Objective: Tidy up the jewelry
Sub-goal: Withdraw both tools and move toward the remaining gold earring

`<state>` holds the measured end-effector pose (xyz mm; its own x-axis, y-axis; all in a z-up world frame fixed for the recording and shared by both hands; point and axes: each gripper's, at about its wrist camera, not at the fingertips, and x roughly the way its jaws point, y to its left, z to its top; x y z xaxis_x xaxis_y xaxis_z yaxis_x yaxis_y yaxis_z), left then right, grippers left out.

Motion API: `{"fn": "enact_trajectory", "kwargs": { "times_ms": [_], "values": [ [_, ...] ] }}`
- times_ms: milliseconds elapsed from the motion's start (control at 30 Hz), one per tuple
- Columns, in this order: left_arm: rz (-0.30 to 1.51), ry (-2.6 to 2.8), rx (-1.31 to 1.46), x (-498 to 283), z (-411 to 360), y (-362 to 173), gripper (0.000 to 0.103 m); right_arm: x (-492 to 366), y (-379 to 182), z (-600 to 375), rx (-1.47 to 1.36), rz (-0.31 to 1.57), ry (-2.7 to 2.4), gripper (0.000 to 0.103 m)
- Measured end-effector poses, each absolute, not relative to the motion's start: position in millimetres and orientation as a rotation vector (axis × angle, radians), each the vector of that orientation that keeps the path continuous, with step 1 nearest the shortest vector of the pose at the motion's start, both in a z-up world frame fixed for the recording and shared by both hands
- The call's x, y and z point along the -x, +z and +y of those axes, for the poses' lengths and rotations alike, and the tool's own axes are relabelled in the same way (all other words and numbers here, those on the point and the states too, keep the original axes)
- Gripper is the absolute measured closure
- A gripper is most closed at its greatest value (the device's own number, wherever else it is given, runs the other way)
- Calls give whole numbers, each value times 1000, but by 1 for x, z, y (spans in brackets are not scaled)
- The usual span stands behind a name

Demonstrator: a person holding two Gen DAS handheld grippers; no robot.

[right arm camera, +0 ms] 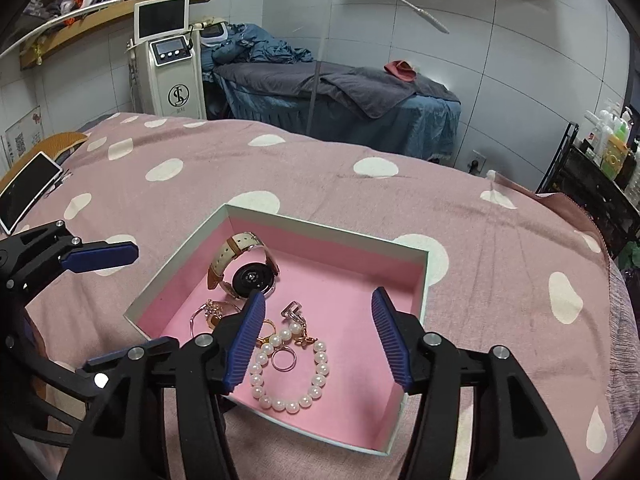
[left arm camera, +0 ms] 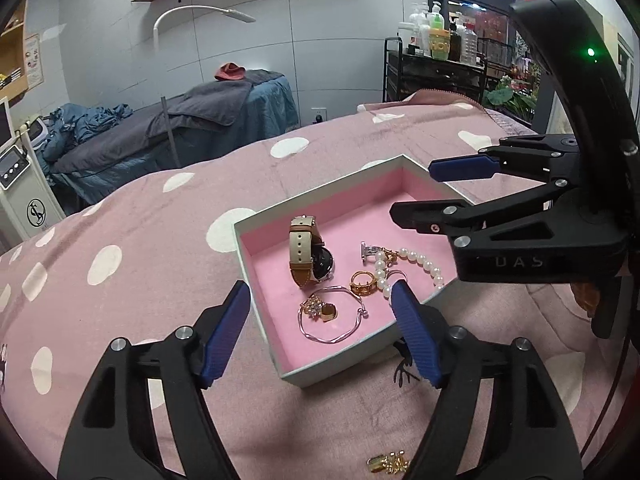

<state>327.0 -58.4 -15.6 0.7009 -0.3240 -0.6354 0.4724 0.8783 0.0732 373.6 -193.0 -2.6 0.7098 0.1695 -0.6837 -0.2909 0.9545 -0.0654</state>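
Note:
A white box with pink lining (left arm camera: 256,280) (right arm camera: 416,280) sits on a pink dotted blanket. Inside lie a tan-strap watch (left arm camera: 306,254) (right arm camera: 252,276), a pearl bracelet (left arm camera: 416,258) (right arm camera: 320,364), a silver bangle (left arm camera: 332,316), gold rings (left arm camera: 363,283) and a silver ring (right arm camera: 283,360). Small gold pieces (left arm camera: 386,464) lie on the blanket outside the box, below my left gripper. My left gripper (left arm camera: 320,334) (right arm camera: 108,308) is open and empty over the box's near edge. My right gripper (right arm camera: 318,340) (left arm camera: 444,188) is open and empty above the pearls.
A phone (right arm camera: 28,190) lies on the blanket at far left. A blue massage bed (right arm camera: 340,96), a white machine (right arm camera: 172,64) and a cart of bottles (left arm camera: 436,60) stand beyond the bed.

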Motion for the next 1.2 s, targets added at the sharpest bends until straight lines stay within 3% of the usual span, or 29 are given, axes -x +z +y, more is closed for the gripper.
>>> {"fn": "enact_trajectory", "kwargs": {
  "times_ms": [67,267,1200],
  "values": [
    [626,-417,-224,-316,-50,-12,17,-367,2,-198,144,725,252,37],
    [609,-376,-208,-289,-33,-16,9,-338,1,-204,46,755,260,35],
    [683,-249,-133,-223,22,-57,9,-257,-49,-155,104,813,391,36]
  ]
}}
